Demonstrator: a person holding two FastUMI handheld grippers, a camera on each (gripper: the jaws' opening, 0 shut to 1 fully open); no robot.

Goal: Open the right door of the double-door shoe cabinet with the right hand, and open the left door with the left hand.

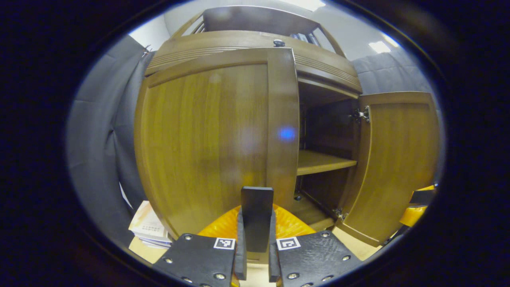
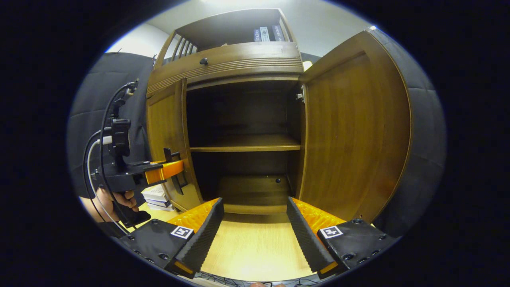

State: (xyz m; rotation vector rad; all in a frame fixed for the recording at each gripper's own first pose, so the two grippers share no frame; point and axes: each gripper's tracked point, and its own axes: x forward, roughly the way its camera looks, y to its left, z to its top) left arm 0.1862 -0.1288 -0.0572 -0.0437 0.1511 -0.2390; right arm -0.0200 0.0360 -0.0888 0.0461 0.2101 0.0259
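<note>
The brown wooden shoe cabinet [image 2: 227, 59] stands in front of both grippers. Its left door [image 1: 207, 135] is swung partly out, and my left gripper [image 1: 257, 225] is shut on that door's dark upright handle [image 1: 257, 199]. In the right gripper view the left gripper [image 2: 169, 169] shows from the side at the left door [image 2: 165, 131], held by a hand [image 2: 115, 197]. The right door [image 2: 354, 127] stands wide open. My right gripper [image 2: 254, 205] is open with nothing between its fingers, low in front of the cabinet's open inside. The right door [image 1: 398, 159] also shows in the left gripper view.
Inside the cabinet a shelf [image 2: 245, 143] crosses at mid height above a bare bottom board [image 2: 251, 191]. A stack of books [image 2: 157, 195] lies on the light wooden floor [image 2: 255, 247] left of the cabinet. A drawer knob [image 2: 203, 61] sits above the doors.
</note>
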